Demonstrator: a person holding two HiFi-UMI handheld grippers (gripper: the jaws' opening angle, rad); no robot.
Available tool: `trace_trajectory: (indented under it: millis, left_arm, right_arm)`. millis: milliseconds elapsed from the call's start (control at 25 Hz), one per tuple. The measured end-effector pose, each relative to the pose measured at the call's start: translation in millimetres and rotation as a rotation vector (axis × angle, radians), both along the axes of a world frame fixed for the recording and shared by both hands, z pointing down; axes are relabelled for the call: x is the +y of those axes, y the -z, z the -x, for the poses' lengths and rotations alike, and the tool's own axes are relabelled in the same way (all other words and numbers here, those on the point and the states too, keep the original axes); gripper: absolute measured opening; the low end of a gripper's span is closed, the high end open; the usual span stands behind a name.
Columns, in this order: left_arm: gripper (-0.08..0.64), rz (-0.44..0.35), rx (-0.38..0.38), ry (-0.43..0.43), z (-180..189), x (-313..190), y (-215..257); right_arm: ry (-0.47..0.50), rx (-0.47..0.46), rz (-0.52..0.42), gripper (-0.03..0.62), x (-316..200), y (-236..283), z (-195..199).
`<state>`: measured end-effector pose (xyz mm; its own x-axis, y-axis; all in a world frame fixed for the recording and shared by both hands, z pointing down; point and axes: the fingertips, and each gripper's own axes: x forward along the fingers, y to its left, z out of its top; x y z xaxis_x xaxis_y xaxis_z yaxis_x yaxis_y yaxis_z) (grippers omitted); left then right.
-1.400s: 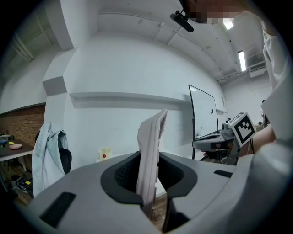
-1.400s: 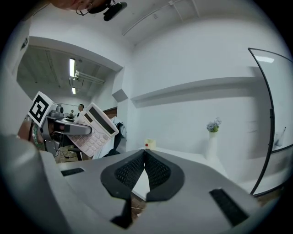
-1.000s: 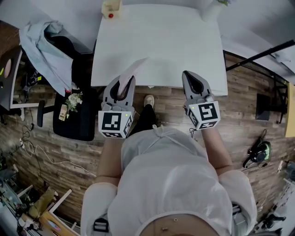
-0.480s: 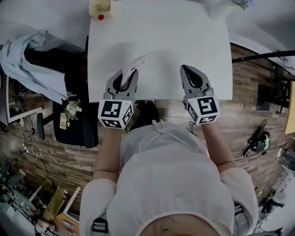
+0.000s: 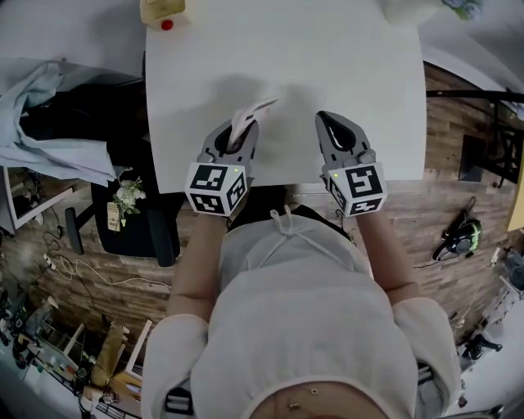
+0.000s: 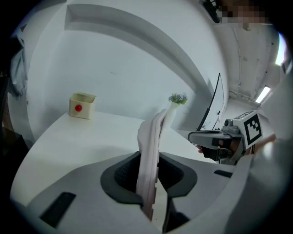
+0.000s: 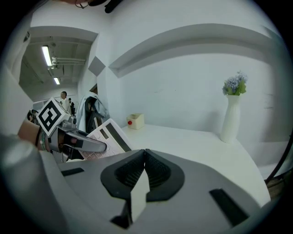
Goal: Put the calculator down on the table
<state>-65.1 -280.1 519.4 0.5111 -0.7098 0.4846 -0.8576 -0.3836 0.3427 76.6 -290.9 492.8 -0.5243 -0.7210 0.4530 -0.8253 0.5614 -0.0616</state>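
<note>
A flat white calculator (image 5: 252, 112) stands on edge above the near part of the white table (image 5: 327, 57). My left gripper (image 5: 239, 131) is shut on its lower end. In the left gripper view the calculator (image 6: 152, 137) shows edge-on, pinched between the two pads, with its top rising past the jaws. In the right gripper view I see its keys and dark display (image 7: 109, 135). My right gripper (image 5: 326, 123) hovers over the table a little to the right, shut (image 7: 143, 153) and holding nothing. The two grippers sit side by side, apart.
A small yellow box with a red button (image 5: 162, 13) stands at the table's far left corner. At the far right corner is a white vase with flowers (image 7: 231, 114). The table's near edge (image 5: 286, 185) lies just under my hands. A black chair (image 5: 135, 221) stands left of the table.
Both grippers have moved forward from the table's near edge to over its surface and have come lower. The calculator travelled with the left one, still gripped.
</note>
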Motion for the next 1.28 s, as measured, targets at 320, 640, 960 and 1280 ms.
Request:
trace_trajectory:
  millis: [320, 640, 960, 1280]
  left_arm:
    - [0.109, 0.062, 0.007, -0.001, 7, -14, -25]
    - [0.110, 0.082, 0.021, 0.024, 14, -26, -37]
    - [0.160, 0.067, 0.046, 0.089, 33, -41, -42]
    - [0.238, 0.066, -0.045, 0.097, 45, -43, -54]
  right_arm:
    - [-0.013, 0.002, 0.030, 0.008, -11, -16, 11]
    - [-0.013, 0.023, 0.033, 0.008, -16, -23, 12]
    - [-0.015, 0.022, 0.046, 0.008, -21, -29, 12]
    - [0.001, 0.016, 0.045, 0.008, -26, -29, 17]
